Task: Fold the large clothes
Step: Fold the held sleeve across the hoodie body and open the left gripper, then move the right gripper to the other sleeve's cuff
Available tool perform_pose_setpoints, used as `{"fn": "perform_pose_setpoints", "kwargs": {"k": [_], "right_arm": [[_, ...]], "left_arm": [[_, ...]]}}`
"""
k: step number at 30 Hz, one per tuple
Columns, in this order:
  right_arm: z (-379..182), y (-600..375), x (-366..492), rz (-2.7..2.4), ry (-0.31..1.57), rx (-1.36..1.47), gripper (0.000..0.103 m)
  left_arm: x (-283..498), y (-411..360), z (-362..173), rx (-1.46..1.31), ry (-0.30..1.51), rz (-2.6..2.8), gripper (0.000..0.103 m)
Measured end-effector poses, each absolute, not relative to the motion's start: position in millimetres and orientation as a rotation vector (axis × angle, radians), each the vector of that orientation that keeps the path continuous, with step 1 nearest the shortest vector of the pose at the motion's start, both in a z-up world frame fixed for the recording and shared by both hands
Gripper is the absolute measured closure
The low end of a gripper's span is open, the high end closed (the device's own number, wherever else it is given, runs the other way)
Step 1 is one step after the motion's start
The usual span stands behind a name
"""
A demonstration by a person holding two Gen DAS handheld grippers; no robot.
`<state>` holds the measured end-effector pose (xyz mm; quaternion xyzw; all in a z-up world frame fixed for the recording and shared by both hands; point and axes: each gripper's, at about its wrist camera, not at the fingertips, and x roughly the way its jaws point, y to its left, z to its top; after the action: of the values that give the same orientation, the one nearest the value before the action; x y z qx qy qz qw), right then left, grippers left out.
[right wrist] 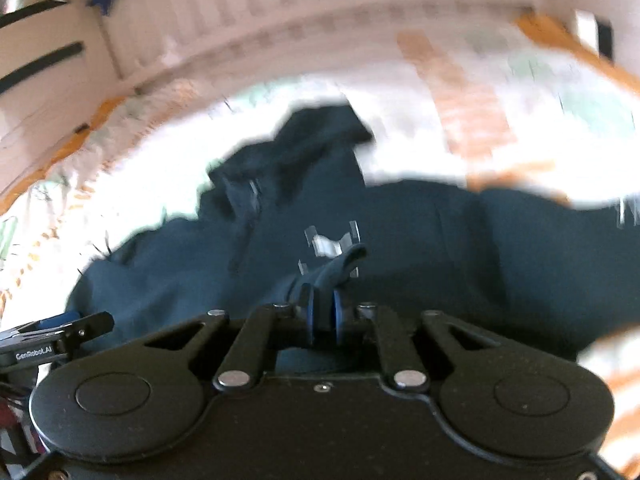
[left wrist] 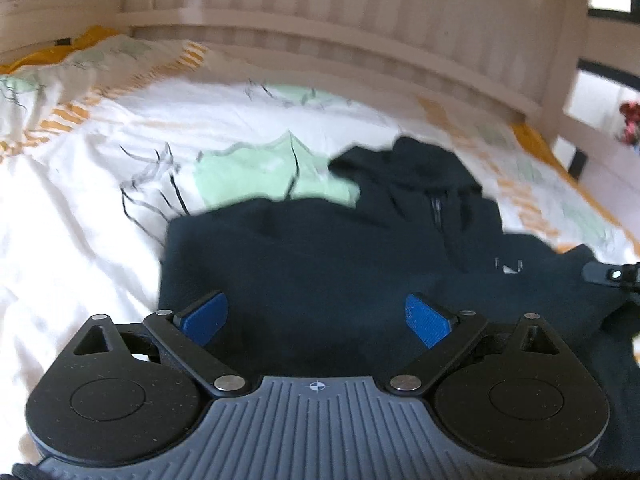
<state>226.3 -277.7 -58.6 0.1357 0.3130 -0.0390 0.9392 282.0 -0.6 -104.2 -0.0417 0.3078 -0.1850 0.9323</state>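
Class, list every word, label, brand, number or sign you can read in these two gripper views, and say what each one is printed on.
"GenRobot.AI": white lettering on the side of the left gripper, seen at the left edge of the right wrist view.
White logo on the chest of the dark garment: a sign, too blurred to read.
Small crosshair mark on the left gripper's body: a symbol, no text.

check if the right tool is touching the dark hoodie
Touching. The right wrist view shows the right tool shut on a pinched fold of the dark hoodie.
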Motion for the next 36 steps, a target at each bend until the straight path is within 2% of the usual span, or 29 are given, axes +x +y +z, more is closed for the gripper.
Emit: {"fn": "perform_pose_setpoints", "kwargs": {"k": [4, 5, 8, 9, 10, 14, 20, 33, 36], "right_arm": [[-57.5, -285.3, 233.6, -0.124, 0.641, 0.242, 0.085], [-65.5, -287.0, 236.2, -0.136, 0.669, 0.239, 0.079], [-94.6, -289.2, 240.4, -0.19, 0.77, 0.234, 0.072], [-103.0, -290.2, 237.8, -0.202, 0.777, 0.235, 0.066], [-108.9, -290.8, 234.3, -0.209, 0.77, 0.24, 0.056], [-121.2, -286.5, 222.3, -0.231, 0.698, 0.219, 0.048], [-126.0, -274.5, 223.8, -0.265, 0.665, 0.137, 0.041], [-128.7, -280.9, 222.7, -0.246, 0.652, 0.186, 0.037], [-123.8, -289.7, 219.1, -0.207, 0.649, 0.247, 0.032]], "left_arm": [[290.2, -5.7, -112.5, -0.033, 0.676, -0.327, 0.006], [293.0, -6.5, -117.4, -0.024, 0.697, -0.318, 0.006], [291.7, -10.0, -133.9, 0.039, 0.704, -0.312, 0.005], [290.4, -11.7, -134.7, 0.053, 0.697, -0.309, 0.004], [290.9, -13.8, -134.8, 0.066, 0.7, -0.306, 0.002], [291.3, -20.6, -139.0, 0.11, 0.695, -0.293, 0.0], [287.3, -20.0, -142.7, 0.111, 0.673, -0.284, 0.0], [290.5, -20.8, -144.8, 0.11, 0.674, -0.28, 0.0], [290.7, -20.1, -144.3, 0.108, 0.677, -0.283, 0.0]]}}
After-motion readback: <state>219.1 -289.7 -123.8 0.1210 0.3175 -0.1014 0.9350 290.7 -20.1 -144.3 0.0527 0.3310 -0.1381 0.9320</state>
